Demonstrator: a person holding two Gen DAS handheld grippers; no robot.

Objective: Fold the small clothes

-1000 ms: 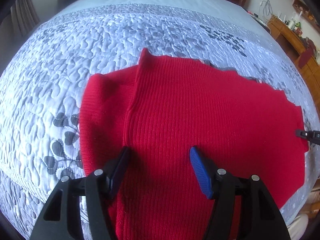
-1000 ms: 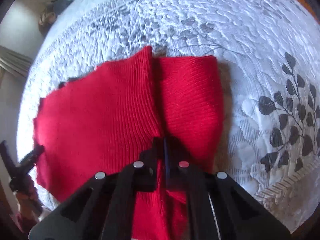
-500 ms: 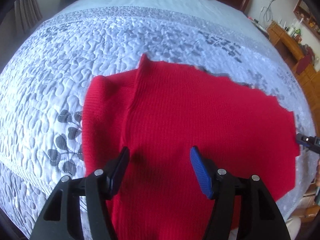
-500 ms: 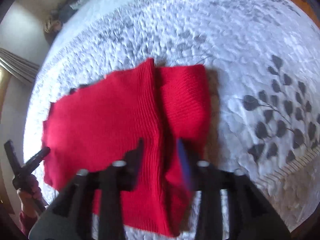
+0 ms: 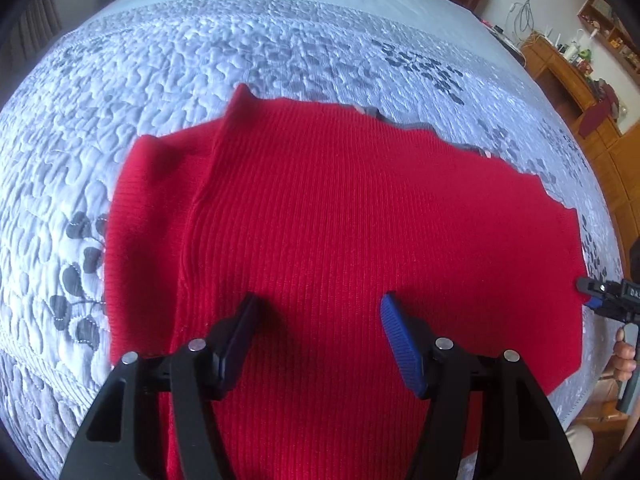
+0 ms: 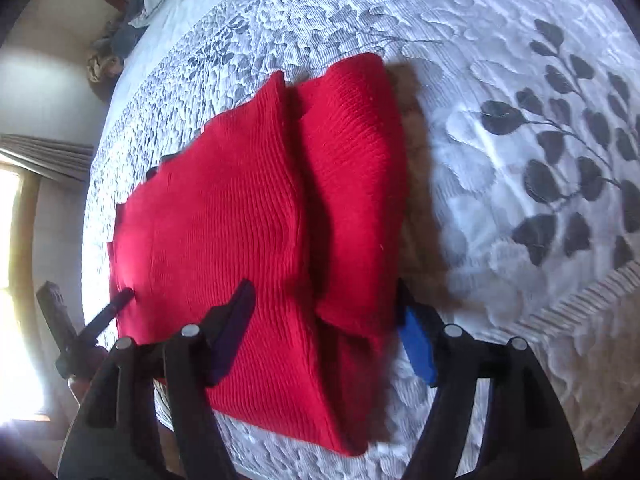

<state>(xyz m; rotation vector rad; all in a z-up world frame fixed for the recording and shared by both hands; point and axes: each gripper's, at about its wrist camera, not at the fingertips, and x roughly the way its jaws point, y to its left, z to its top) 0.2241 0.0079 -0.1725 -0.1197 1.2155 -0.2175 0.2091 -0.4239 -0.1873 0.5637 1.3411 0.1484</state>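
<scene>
A red ribbed knit garment (image 5: pixel 340 220) lies flat on the quilted bed cover (image 5: pixel 200 60), one side folded over along a ridge at its left. My left gripper (image 5: pixel 320 322) hovers just above the cloth near its front edge, open, gripping nothing. In the right wrist view the same garment (image 6: pixel 224 216) shows a folded flap on the right. My right gripper (image 6: pixel 324 320) straddles that fold; its jaws are opening, with cloth lying between them, and the pads stand off it. The left gripper's tip (image 6: pixel 120 298) shows at the garment's far left edge.
The grey leaf-patterned quilt (image 6: pixel 520 128) spreads around the garment, its edge close below. A wooden cabinet (image 5: pixel 576 80) with small items stands at the right. Pillows and loose clothes (image 6: pixel 124 40) lie at the bed's head. A curtain (image 6: pixel 44 156) hangs at the left.
My right gripper was shut on the garment's fold, then let go and spread its jaws while shifting slightly. The left gripper stayed open and nearly still.
</scene>
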